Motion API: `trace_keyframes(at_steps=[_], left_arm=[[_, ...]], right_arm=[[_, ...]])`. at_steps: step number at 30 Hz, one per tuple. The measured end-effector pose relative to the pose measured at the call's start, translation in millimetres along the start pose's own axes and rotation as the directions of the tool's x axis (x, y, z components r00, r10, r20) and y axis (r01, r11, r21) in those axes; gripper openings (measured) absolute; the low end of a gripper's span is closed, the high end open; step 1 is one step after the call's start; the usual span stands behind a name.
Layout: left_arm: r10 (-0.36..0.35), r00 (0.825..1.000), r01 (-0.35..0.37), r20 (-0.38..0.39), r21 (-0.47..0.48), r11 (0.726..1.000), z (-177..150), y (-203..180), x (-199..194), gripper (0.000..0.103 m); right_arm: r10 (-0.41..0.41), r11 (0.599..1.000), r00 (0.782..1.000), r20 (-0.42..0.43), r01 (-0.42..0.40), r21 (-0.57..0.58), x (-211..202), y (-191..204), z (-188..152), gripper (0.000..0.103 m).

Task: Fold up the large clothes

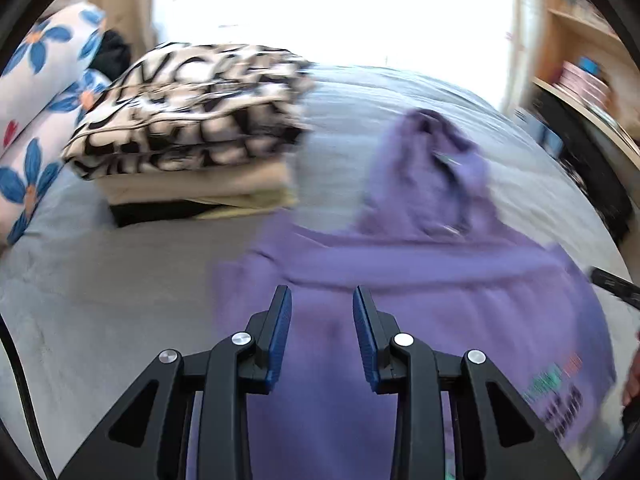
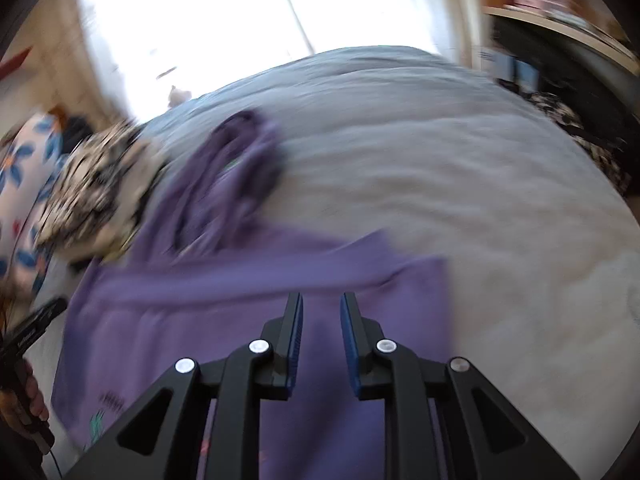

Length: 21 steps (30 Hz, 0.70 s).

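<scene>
A purple hoodie (image 1: 420,272) lies on the grey bed cover (image 1: 100,280), its hood pointing away from me and a sleeve folded across the chest. A printed logo shows at its right edge. My left gripper (image 1: 322,300) hovers over the garment's left half with its jaws apart and nothing between the blue pads (image 1: 280,336). In the right wrist view the same hoodie (image 2: 248,280) spreads under my right gripper (image 2: 320,304), whose jaws stand slightly apart over the cloth's right part without pinching it. Both views are motion-blurred.
A stack of folded clothes (image 1: 192,128), topped by a black-and-white patterned piece, sits at the back left beside a floral pillow (image 1: 36,92). Shelves (image 1: 580,40) and a desk edge stand at the right. A hand (image 2: 24,396) holds the other gripper at the left.
</scene>
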<state>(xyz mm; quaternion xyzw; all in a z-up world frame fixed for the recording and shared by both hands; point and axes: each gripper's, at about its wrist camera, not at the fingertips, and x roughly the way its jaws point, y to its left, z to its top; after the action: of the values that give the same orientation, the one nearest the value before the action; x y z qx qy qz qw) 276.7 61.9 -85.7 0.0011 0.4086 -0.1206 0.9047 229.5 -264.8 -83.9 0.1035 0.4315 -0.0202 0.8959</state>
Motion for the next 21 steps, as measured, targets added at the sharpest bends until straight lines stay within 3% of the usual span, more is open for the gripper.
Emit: trace_keyframes(at_steps=[4, 8, 13, 14, 16, 18, 19, 21], left_arm=[[-0.068, 0.996, 0.068, -0.05, 0.005, 0.998, -31.4, -36.0, -3.6, 0.03], [0.042, 0.994, -0.039, -0.103, 0.029, 0.999, -59.2, -47.5, 17.9, 0.032], [0.132, 0.987, -0.132, -0.089, 0.005, 0.991, -72.4, -13.2, 11.8, 0.034], [0.149, 0.985, -0.15, -0.09, -0.005, 0.989, -74.1, -4.6, 9.4, 0.033], [0.129, 0.987, -0.132, -0.098, -0.027, 0.991, -76.6, 11.5, 8.6, 0.024], [0.112, 0.988, -0.117, -0.102, -0.044, 0.992, -78.1, 20.3, 6.9, 0.02], [0.107, 0.989, -0.112, -0.101, -0.051, 0.992, -78.6, 22.2, 5.5, 0.02], [0.112, 0.988, -0.118, -0.103, -0.058, 0.991, -78.3, 23.9, 6.4, 0.02]], right_arm=[[0.075, 0.993, 0.997, -0.034, -0.077, -0.093, 4.8, 55.5, -32.9, 0.019], [0.044, 0.989, 0.997, -0.061, -0.053, -0.14, 15.5, 74.4, -60.9, 0.019], [0.024, 0.994, 0.999, -0.032, -0.028, -0.109, -0.8, 34.3, -80.2, 0.013], [0.016, 0.994, 0.999, -0.029, -0.019, -0.103, -4.8, 23.8, -82.8, 0.007], [-0.081, 0.992, 0.997, -0.012, 0.08, -0.103, -9.9, 5.8, -85.6, 0.007], [-0.2, 0.976, 0.98, -0.01, 0.198, -0.092, -10.9, -16.4, -89.2, 0.01], [-0.198, 0.979, 0.98, -0.022, 0.197, -0.053, -11.8, -33.9, -91.8, 0.01], [-0.12, 0.992, 0.992, -0.031, 0.121, 0.03, -17.4, -53.8, -92.9, 0.007]])
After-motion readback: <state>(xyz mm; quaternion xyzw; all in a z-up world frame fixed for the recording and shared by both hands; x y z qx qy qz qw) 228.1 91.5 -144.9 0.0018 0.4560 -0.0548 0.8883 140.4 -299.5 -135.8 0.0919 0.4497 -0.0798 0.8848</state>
